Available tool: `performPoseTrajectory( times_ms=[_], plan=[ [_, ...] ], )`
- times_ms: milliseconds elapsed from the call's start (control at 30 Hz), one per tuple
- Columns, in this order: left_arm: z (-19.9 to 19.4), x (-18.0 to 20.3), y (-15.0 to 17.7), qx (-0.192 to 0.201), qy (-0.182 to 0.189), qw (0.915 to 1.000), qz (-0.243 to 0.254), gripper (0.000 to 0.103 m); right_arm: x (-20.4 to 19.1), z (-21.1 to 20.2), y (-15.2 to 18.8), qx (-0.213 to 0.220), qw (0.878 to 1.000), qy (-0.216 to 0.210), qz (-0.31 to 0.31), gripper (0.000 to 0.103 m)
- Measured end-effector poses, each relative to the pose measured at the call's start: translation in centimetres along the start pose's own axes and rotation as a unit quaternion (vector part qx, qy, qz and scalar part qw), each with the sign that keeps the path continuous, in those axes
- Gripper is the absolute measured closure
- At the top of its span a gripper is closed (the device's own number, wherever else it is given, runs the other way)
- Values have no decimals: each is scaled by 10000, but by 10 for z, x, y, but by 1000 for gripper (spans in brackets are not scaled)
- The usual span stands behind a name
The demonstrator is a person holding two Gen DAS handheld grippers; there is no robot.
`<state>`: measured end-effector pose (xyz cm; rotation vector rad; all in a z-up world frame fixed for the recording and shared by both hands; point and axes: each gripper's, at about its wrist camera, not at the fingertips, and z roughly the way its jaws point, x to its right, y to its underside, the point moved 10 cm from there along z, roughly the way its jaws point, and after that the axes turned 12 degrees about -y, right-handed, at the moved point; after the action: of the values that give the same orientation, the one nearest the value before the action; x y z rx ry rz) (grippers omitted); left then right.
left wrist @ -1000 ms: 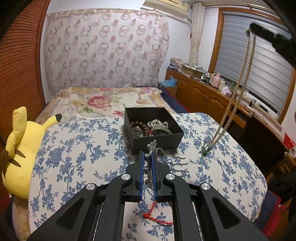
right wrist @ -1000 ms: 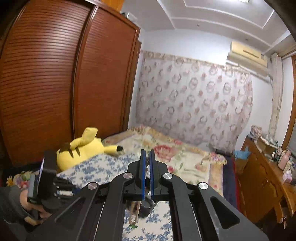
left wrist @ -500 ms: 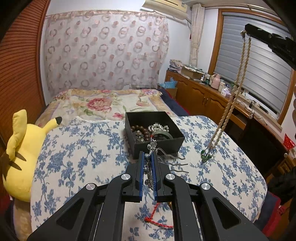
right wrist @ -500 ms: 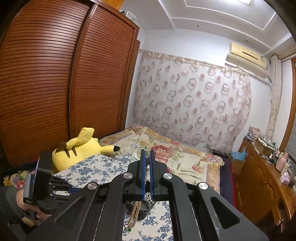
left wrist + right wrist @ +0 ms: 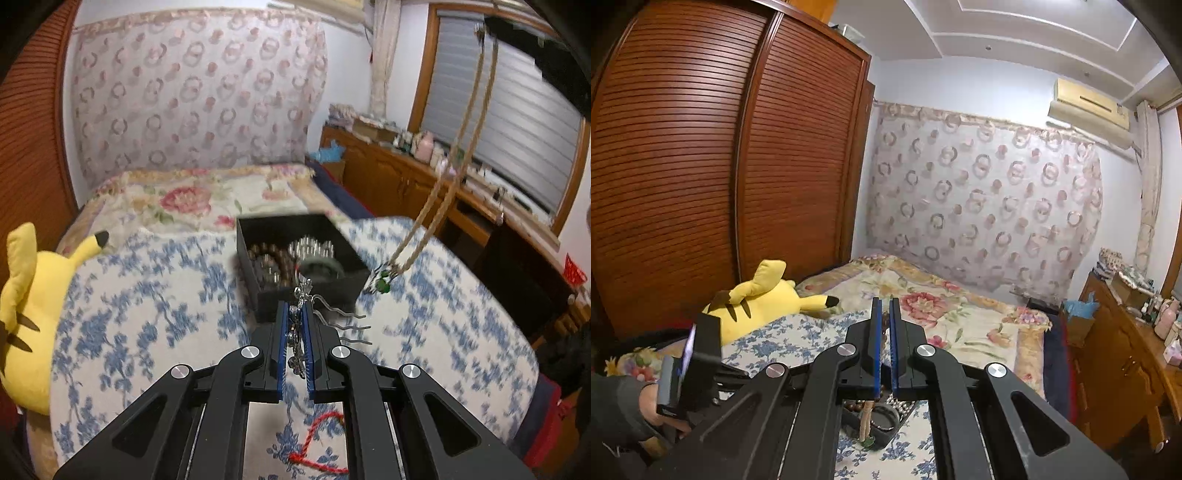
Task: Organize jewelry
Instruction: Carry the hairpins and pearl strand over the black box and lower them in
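Observation:
A black jewelry box (image 5: pixel 349 260) with brown beads, silver beads and a dark bangle stands on the blue-flowered cloth (image 5: pixel 147 302). My left gripper (image 5: pixel 294 310) is shut on a silver hair comb (image 5: pixel 301 295) with wavy prongs, just in front of the box. My right gripper (image 5: pixel 882 306) is high up and shut on a tan rope necklace (image 5: pixel 439 192) with a green pendant (image 5: pixel 382 284), which hangs by the box's right corner. In the right wrist view the necklace (image 5: pixel 866 421) drops below my jaws over the box (image 5: pixel 882 428).
A red cord (image 5: pixel 317 443) lies on the cloth under my left gripper. A yellow plush toy (image 5: pixel 26 310) sits at the table's left edge. A bed (image 5: pixel 207 199) lies behind, a wooden dresser (image 5: pixel 417 177) to the right, a wardrobe (image 5: pixel 701 177) to the left.
The rope necklace has swung left, its green pendant now lifted next to the box's right corner. My left gripper has moved slightly closer to the box with the comb.

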<state>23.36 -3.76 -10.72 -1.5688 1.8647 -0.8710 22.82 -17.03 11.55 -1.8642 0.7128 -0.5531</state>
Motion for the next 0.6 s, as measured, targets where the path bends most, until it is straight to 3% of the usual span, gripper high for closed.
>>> performPoseTrajectory(
  times_ms=[267, 367, 500, 600],
  plan=[
    [13, -9, 10, -137, -12, 9998, -160, 96, 0, 15, 16, -138, 9997, -168, 151, 98],
    [10, -14, 3, -70, -12, 9998, -211, 96, -4, 38, 41, -641, 9978, -141, -14, 98],
    [7, -15, -5, -11, 7, 9997, -236, 96, 2, 26, 24, -269, 9987, -277, 328, 98],
    [5, -14, -11, 17, 37, 9997, -228, 96, -6, 52, 45, -904, 9957, -191, -5, 99]
  ],
)
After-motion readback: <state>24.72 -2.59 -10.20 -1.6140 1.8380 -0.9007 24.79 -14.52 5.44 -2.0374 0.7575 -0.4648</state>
